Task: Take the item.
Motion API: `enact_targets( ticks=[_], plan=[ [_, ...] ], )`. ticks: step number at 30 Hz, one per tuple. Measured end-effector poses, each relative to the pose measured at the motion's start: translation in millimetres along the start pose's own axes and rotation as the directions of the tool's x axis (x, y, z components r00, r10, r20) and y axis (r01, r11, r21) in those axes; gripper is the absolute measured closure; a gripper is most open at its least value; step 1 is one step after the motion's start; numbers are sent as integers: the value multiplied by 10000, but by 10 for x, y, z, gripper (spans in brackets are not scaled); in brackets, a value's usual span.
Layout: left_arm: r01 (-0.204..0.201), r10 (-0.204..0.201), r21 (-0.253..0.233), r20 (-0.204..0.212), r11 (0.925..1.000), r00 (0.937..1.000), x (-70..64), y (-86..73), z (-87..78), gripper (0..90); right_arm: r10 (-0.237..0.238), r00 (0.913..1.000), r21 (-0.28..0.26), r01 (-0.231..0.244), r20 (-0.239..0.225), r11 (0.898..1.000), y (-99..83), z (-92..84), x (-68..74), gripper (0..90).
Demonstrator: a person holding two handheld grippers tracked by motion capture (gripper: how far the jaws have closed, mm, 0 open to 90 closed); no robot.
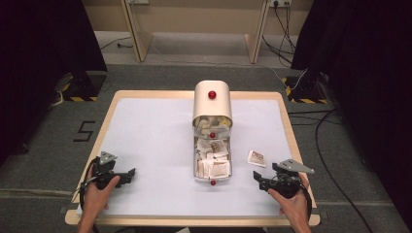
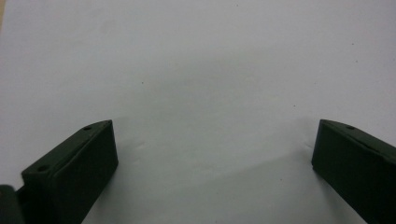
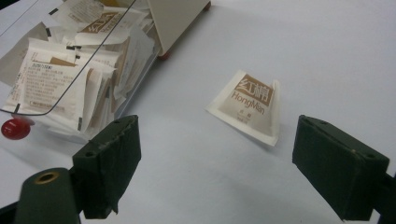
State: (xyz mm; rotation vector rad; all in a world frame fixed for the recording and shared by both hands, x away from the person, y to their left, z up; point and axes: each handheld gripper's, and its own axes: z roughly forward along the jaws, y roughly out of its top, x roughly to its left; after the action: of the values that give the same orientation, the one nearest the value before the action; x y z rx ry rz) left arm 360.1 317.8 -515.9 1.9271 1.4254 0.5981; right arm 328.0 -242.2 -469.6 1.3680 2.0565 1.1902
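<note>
A loose sachet (image 3: 247, 105) is seen lying on the counter (image 1: 145, 141) before the right hand-held gripper (image 1: 259, 177), jaws spread wide; the sachet box (image 1: 212, 160) stands just beside. The left hand-held gripper (image 1: 127, 174) is likewise held wide over bare counter.

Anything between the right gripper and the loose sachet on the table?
Nothing visible. In the right gripper view the sachet lies flat on bare white table just ahead of the right gripper, whose jaws stand wide open. The container of sachets sits off to one side, apart from that path.
</note>
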Motion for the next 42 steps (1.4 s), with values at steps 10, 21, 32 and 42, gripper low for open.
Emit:
enact_targets(
  ticks=[10, 21, 32, 42],
  plan=[
    [-3, 3, 1, -1, 10000, 10000, 0, 0, 0, 0, 66, 10000, 276, -65, -35, 9996, -113, -44, 20, 161],
    [-4, 4, 0, -2, 10000, 10000, 0, 0, 0, 0, 54, 9999, 567, -49, -90, 9984, -202, -82, 69, 161],
    [-5, 5, 0, -3, 10000, 10000, 0, 0, 0, 0, 9, 9999, 849, 2, -130, 9964, -285, -117, 96, 161],
    [-3, 3, -1, -4, 10000, 10000, -1, 0, 0, 0, 12, 10000, 1018, -9, -33, 9948, -368, -185, 95, 163]
  ],
)
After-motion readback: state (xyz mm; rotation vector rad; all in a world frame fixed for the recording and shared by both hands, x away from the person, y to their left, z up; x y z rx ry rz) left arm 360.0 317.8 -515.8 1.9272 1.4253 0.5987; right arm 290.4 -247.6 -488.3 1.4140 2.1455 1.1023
